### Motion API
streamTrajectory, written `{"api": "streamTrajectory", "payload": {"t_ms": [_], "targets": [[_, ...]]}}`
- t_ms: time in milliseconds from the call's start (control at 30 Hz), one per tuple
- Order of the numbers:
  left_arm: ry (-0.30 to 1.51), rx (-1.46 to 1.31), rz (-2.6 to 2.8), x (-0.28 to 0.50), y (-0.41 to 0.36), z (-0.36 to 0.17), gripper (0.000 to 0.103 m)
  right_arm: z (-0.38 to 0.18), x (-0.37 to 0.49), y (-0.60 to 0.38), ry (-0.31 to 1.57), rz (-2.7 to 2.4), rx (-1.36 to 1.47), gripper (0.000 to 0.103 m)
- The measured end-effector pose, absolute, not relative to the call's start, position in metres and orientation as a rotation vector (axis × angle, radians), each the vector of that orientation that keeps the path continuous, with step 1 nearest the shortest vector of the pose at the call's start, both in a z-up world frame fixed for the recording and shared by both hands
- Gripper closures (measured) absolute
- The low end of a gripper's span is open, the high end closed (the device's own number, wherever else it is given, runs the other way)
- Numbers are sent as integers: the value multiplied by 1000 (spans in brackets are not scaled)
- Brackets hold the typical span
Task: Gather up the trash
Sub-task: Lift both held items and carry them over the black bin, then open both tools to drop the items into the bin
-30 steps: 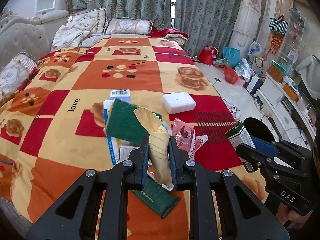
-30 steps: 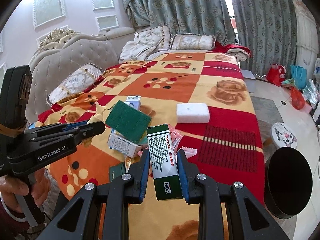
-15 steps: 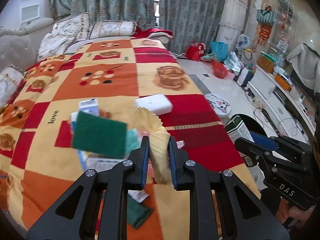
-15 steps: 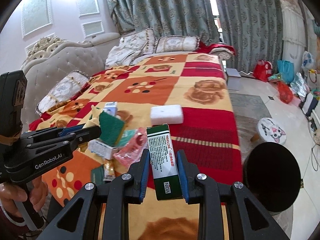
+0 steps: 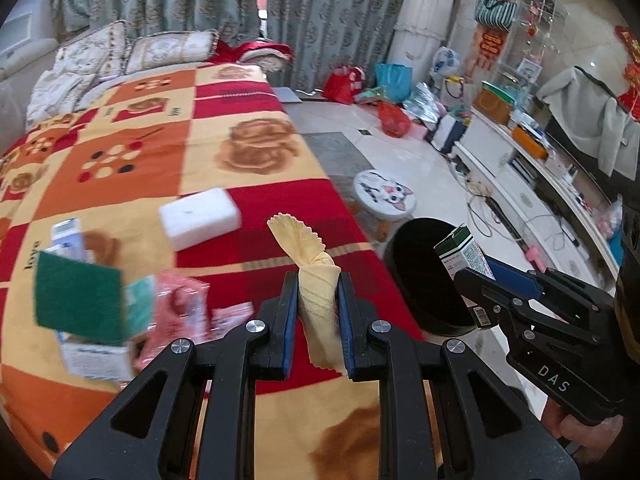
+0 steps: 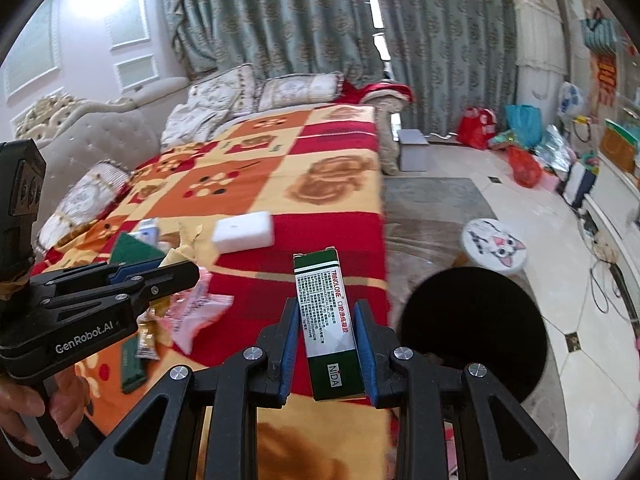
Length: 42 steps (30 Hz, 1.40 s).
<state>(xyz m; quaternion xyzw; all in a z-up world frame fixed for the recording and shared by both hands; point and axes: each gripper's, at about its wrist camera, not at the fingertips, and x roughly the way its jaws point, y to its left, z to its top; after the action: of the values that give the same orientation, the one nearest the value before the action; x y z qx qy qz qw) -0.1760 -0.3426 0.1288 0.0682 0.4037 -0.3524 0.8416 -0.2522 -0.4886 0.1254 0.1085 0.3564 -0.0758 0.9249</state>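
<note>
My left gripper (image 5: 318, 292) is shut on a twisted yellow cloth (image 5: 314, 276) above the bed's right edge. A green and white carton (image 6: 326, 320) stands upright in my right gripper (image 6: 328, 320), which is shut on it; the same carton (image 5: 464, 254) shows in the left wrist view over a black round bin (image 5: 424, 280). The bin (image 6: 476, 320) stands on the floor beside the bed, just right of the carton. Left on the checked blanket (image 5: 224, 128) are a green scouring pad (image 5: 78, 298), a white sponge block (image 5: 200, 218), pink wrappers (image 5: 176, 308) and small boxes.
A cat-face stool (image 6: 494, 246) sits on the tiled floor beyond the bin. Bags and clutter (image 5: 392, 92) line the curtain wall, and a low white cabinet (image 5: 532, 184) runs along the right. Pillows (image 6: 248, 92) lie at the bed's head. A hand (image 6: 28, 404) holds the left gripper's handle.
Both grippers have swung right across the bed toward the black bin, each keeping its load. The pile of trash has slid to the left of both views, and the bin now looms larger.
</note>
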Motion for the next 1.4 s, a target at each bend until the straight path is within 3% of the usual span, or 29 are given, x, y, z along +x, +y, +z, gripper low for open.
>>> {"api": "streamTrajectory", "payload": {"t_ms": [500,1400], "targets": [[894,191,-843,-184,-441,111,87,97,-273,-585,776,-313,340,77],[998,134,-963,-174,-501,76,85,69,-272,-636,780,-373,435,77]]}}
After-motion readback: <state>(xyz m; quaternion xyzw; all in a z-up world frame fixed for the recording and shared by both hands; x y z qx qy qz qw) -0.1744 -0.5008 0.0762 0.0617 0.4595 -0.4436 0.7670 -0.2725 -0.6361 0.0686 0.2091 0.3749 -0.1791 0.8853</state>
